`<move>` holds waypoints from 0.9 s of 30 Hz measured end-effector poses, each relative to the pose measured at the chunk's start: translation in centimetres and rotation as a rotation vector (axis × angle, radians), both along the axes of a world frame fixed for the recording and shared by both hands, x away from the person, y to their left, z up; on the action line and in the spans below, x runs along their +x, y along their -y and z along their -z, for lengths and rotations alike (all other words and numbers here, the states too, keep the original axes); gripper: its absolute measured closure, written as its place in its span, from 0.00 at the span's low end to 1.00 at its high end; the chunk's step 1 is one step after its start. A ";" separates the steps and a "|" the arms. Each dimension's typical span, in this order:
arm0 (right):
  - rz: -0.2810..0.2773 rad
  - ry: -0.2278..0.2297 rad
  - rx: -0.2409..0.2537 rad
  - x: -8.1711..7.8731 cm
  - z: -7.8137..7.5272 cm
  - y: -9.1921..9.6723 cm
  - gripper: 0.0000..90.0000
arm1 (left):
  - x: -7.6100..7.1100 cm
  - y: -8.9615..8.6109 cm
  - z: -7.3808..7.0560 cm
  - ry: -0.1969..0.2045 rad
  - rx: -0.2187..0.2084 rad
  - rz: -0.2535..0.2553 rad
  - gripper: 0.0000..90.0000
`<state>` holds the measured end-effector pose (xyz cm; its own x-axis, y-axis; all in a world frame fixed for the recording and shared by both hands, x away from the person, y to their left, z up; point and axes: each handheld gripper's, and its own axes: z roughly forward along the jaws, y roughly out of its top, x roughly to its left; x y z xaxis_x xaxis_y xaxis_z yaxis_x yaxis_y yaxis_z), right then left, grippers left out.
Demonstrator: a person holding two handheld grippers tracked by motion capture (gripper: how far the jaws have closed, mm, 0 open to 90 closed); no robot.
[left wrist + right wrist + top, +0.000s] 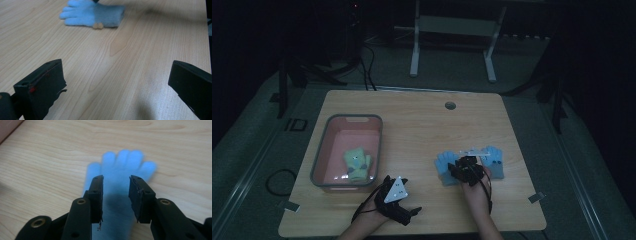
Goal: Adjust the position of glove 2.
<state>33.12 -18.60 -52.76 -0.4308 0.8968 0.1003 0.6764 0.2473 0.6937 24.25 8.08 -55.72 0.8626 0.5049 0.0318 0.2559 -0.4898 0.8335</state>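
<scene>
High view hangs above the near edge of the bench (422, 120), facing forward and down, taking in the whole top. Left gripper view sits low, skimming the wood toward a blue glove (92, 13) far ahead. Right gripper view hovers close, looking down on a blue glove (120, 177). All three share the bench around the gloves.

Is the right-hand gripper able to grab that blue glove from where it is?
Probably yes. The right gripper hangs just over the blue glove, jaws parted on either side of the palm, nothing between them and the cloth.
</scene>
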 end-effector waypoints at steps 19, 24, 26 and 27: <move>-0.130 0.090 -0.052 1.1 -2.8 9.4 0.70 | 0.0 0.3 0.2 -0.011 0.003 0.009 0.01; -0.115 0.078 -0.063 1.7 -2.7 11.7 0.82 | 0.0 0.3 0.2 -0.014 0.004 0.012 0.01; -0.102 0.072 -0.086 2.0 -2.5 12.4 0.81 | 0.0 0.3 0.2 -0.014 0.002 0.014 0.01; -0.102 0.072 -0.086 2.0 -2.5 12.4 0.81 | 0.0 0.3 0.2 -0.014 0.002 0.014 0.01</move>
